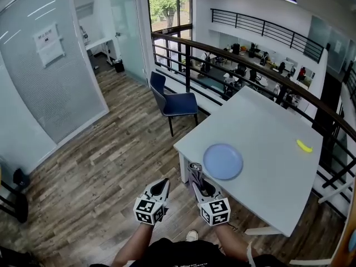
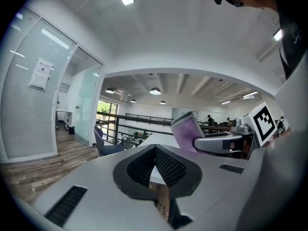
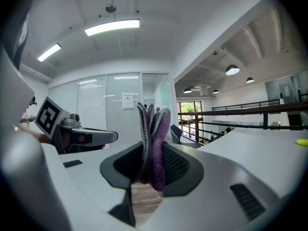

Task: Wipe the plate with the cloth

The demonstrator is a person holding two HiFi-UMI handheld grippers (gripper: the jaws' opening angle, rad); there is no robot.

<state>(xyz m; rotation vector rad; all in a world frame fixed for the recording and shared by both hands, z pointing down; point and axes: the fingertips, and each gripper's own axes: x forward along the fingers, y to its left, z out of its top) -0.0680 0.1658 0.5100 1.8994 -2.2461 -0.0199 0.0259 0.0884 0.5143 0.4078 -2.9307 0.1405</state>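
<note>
A round light-blue plate (image 1: pixel 222 161) lies near the front left corner of the white table (image 1: pixel 272 177). My right gripper (image 1: pixel 194 169) hangs just left of the plate, off the table's edge, shut on a folded purple and grey cloth (image 3: pixel 154 134). The cloth (image 2: pixel 185 131) stands up out of its jaws. My left gripper (image 1: pixel 162 184) is held over the wooden floor, left of the right one. In the left gripper view, my left gripper (image 2: pixel 155 166) has its jaws together with nothing between them. The plate is not seen in either gripper view.
A small yellow object (image 1: pixel 303 146) lies at the table's far right side. A blue chair (image 1: pixel 175 102) stands on the wooden floor beyond the table's left corner. A dark railing (image 1: pixel 250 65) runs behind the table. Glass partitions (image 1: pixel 50 65) stand at the left.
</note>
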